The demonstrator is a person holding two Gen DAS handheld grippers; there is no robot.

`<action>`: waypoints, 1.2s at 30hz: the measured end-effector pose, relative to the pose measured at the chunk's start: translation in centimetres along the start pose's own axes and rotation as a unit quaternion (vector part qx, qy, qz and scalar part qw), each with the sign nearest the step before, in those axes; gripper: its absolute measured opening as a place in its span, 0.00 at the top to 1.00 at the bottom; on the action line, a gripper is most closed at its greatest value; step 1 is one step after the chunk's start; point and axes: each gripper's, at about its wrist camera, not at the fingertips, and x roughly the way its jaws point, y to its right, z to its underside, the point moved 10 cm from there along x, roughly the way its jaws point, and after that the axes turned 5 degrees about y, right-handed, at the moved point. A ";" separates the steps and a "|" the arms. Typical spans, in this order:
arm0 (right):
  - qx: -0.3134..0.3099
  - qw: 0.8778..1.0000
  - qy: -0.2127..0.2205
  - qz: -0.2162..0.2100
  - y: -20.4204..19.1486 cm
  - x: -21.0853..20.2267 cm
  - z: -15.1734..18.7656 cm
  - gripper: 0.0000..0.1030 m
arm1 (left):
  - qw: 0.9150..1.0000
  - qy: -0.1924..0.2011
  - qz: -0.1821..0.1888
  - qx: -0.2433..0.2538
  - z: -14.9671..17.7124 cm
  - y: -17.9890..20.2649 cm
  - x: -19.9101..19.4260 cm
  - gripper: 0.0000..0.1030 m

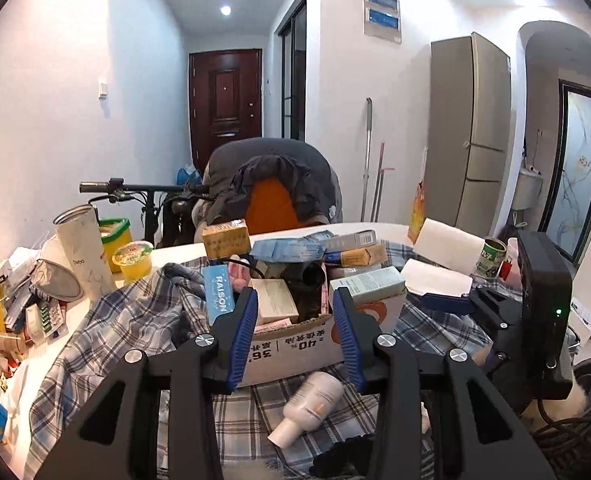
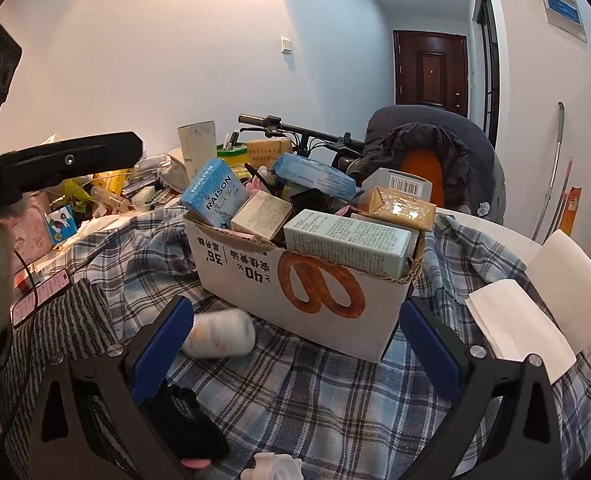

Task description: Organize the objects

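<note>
Left tongs (image 1: 293, 312) apart, empty, raised before packed box (image 1: 295, 340) mid-desk on plaid cloth (image 1: 135, 320). Right tongs (image 2: 295, 344) wide apart, empty. White bottle (image 1: 311, 404) lying near box.

A light blue carton (image 2: 214, 194) standing in the cardboard box (image 2: 295, 292) reads "RAISON". The box's front wall, centre of the right wrist frame, carries upside-down print: "40%", "36" and Chinese characters (too inverted to read). At left in the left wrist frame, the white tumbler (image 1: 83, 258) says "bebo". The dark jacket (image 2: 471, 184) over the chair bears a small "THE NORTH FACE" logo.
</note>
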 end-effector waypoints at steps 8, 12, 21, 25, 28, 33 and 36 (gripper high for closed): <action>0.045 0.999 0.002 -0.001 1.9 -0.4 -0.1 0.00 | 0.996 -0.073 0.050 0.007 4.5 1.2 1.5 0.60; 0.114 0.993 0.012 0.004 4.7 -1.0 -0.2 0.00 | 0.988 -0.128 0.084 0.028 7.4 2.3 2.9 0.59; 0.138 0.990 -0.011 0.004 5.4 -0.1 0.6 0.00 | 0.963 -0.233 0.098 0.096 13.5 4.3 7.0 0.35; 0.128 0.992 -0.016 0.004 5.0 0.1 0.8 0.00 | 0.960 -0.247 0.093 0.096 14.0 4.4 7.8 0.35; 0.132 0.991 -0.015 0.005 5.2 0.1 0.8 0.00 | 0.959 -0.254 0.098 0.081 14.3 4.2 8.0 0.35; 0.140 0.990 -0.016 0.006 5.5 0.1 0.9 0.00 | 0.954 -0.274 0.113 0.054 14.8 4.0 8.7 0.36; 0.141 0.990 -0.014 0.007 5.6 0.0 0.8 0.00 | 0.957 -0.265 0.103 0.050 14.4 3.8 8.5 0.39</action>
